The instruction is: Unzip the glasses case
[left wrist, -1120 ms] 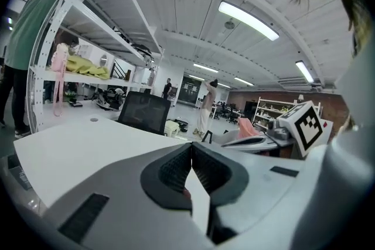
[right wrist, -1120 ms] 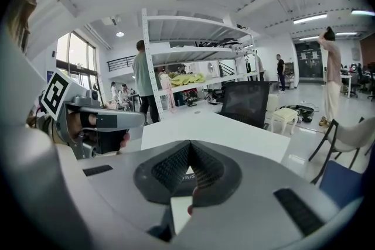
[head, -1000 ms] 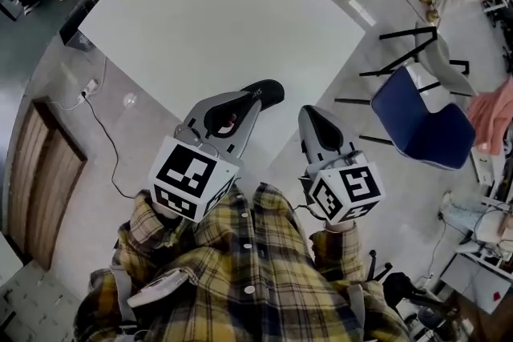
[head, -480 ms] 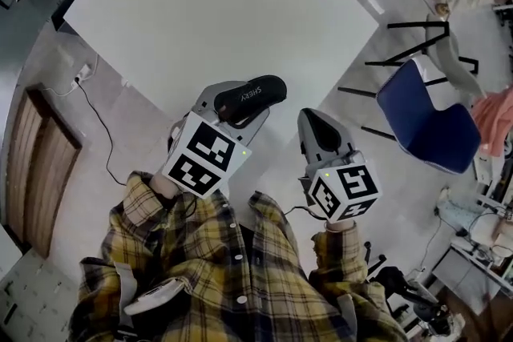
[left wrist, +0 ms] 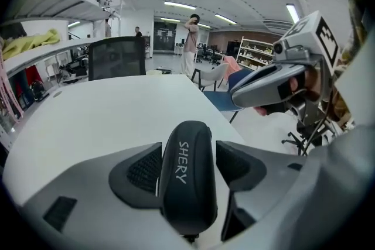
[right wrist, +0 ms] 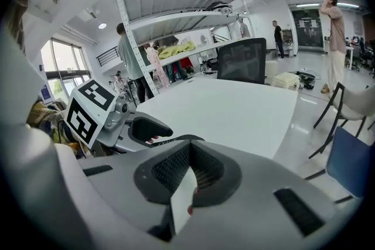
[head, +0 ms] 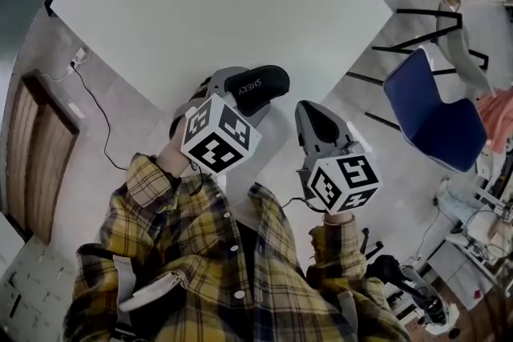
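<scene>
White worktop [head: 224, 4] | black glasses case [head: 256, 88] over its 6 o'clock edge, between my left gripper [left wrist: 188, 146] fingers, which have just been opening and are not pinching it | right gripper [right wrist: 191, 142] at case's 4 o'clock, fingers closed together.

glasses case [left wrist: 188, 184], black: word "shery" in white capitals along the top, lower centre of the left gripper view; same word legible on the case in the head view [head: 256, 84], centre. no other readable text.
</scene>
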